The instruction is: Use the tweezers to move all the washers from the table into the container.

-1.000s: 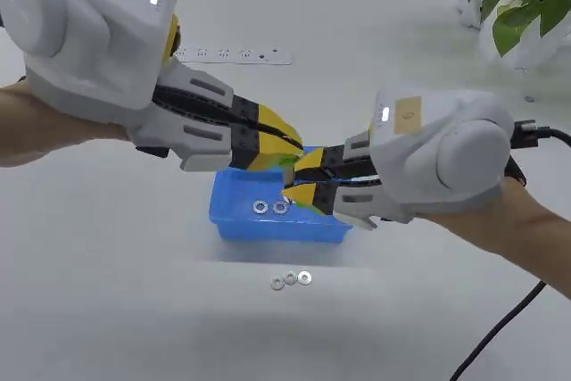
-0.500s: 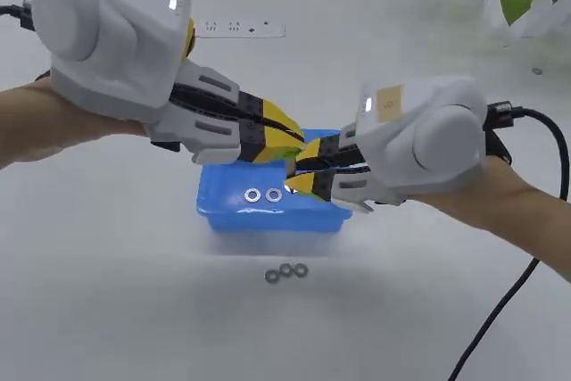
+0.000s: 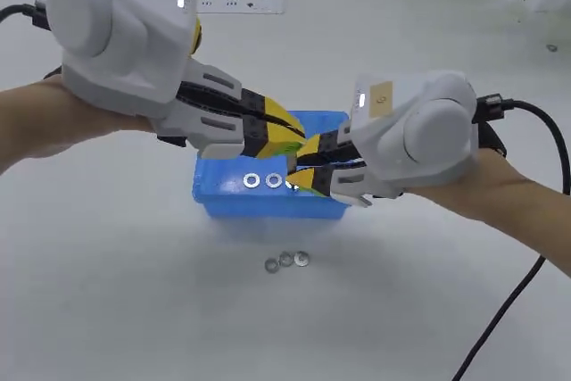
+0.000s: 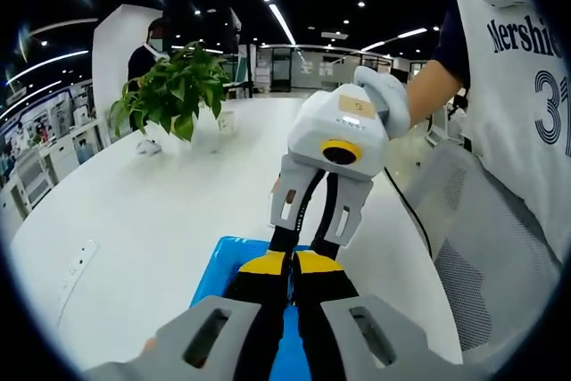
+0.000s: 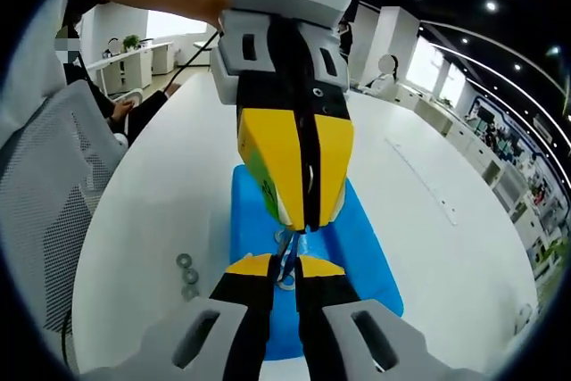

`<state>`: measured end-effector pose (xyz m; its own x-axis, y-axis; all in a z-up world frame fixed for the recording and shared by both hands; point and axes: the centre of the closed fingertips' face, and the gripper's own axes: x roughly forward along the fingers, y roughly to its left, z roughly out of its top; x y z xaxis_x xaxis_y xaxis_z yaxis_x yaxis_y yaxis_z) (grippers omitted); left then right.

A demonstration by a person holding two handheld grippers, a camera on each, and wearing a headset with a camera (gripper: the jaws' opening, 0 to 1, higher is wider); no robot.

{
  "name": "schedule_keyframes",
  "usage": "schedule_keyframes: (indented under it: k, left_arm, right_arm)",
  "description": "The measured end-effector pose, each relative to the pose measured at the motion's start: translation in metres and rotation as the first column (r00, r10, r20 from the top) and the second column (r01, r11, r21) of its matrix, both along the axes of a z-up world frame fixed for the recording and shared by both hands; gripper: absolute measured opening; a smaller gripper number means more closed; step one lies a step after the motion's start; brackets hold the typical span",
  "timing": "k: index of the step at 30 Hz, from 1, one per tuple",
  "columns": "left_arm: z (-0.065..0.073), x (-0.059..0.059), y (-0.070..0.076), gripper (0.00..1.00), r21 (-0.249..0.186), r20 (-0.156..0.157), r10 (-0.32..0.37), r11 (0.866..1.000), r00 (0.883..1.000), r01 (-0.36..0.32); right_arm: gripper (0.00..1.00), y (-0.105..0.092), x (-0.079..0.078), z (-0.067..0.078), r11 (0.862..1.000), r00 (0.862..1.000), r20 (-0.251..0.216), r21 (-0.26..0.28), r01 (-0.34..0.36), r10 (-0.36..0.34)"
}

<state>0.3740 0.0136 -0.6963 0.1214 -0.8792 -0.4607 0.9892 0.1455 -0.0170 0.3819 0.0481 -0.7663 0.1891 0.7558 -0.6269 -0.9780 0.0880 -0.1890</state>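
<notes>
Left gripper: my left gripper (image 3: 300, 136) reaches in from the left above the container, yellow tips pressed together. Whether they pinch the tweezers' end, I cannot tell.
Right gripper: my right gripper (image 3: 293, 181) meets it tip to tip, clamped on the slim metal tweezers (image 5: 286, 256). In the right gripper view they show as a thin loop between its yellow tips.
Why held so: I judge the tips meet over the container so that a released washer drops inside, not onto the counter.
Container: shallow blue plastic rectangular container (image 3: 268, 209), mid-counter. Two small flat silver washers (image 3: 252, 181) lie side by side on its floor; possibly a third sits under the right tips, partly hidden.
White counter (image 3: 125, 310): three more washers (image 3: 285, 260) in a close row, just in front of the container.
Progress: roughly half done, by my reckoning.
</notes>
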Motion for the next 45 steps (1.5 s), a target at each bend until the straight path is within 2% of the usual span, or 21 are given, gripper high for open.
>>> schedule_keyframes:
  k: [6,18,23,27,32,34,36,38,41,45]
  left_arm:
    - [-0.005,0.003,0.003,0.06,0.007,-0.020,0.009,1.000,1.000,-0.008]
    - [-0.004,0.006,0.003,0.06,0.009,-0.009,0.005,1.000,1.000,-0.005]
    - [-0.001,0.006,0.003,0.06,0.011,0.004,0.004,1.000,1.000,-0.004]
    - [0.006,0.005,0.004,0.05,0.009,0.017,0.000,1.000,1.000,0.000]
    - [0.018,0.002,0.005,0.06,0.005,0.018,0.006,1.000,1.000,-0.007]
    - [0.025,-0.003,0.005,0.06,-0.001,0.007,0.010,1.000,1.000,-0.010]
    - [0.031,-0.006,0.006,0.06,-0.005,0.012,0.006,1.000,1.000,-0.006]
    - [0.036,-0.013,0.008,0.07,-0.011,-0.003,-0.001,1.000,1.000,0.001]
    - [0.043,-0.024,0.009,0.08,-0.009,0.021,-0.023,1.000,1.000,0.023]
    - [0.053,-0.029,0.013,0.08,-0.026,0.026,-0.008,1.000,1.000,0.009]
  right_arm:
    - [0.10,0.000,0.000,-0.003,1.000,1.000,-0.009,0.002,0.013,-0.013]
    - [0.11,-0.003,0.002,-0.001,1.000,1.000,0.009,0.002,0.024,-0.024]
    - [0.11,-0.002,0.002,0.004,1.000,1.000,0.018,0.007,0.025,-0.025]
    - [0.11,-0.002,0.001,0.011,1.000,0.999,0.026,0.015,0.022,-0.023]
    - [0.10,-0.001,-0.001,0.023,0.999,0.999,0.033,0.040,0.030,-0.032]
    - [0.10,0.000,-0.004,0.030,0.998,0.999,0.039,0.051,0.030,-0.032]
    - [0.10,0.001,-0.008,0.038,0.997,0.999,0.041,0.065,0.031,-0.033]
    - [0.10,0.002,-0.010,0.042,0.997,0.998,0.048,0.070,0.029,-0.033]
    - [0.10,0.004,-0.013,0.052,0.996,0.998,0.060,0.085,0.028,-0.033]
    - [0.09,0.008,-0.020,0.062,0.995,0.997,0.066,0.100,0.020,-0.026]
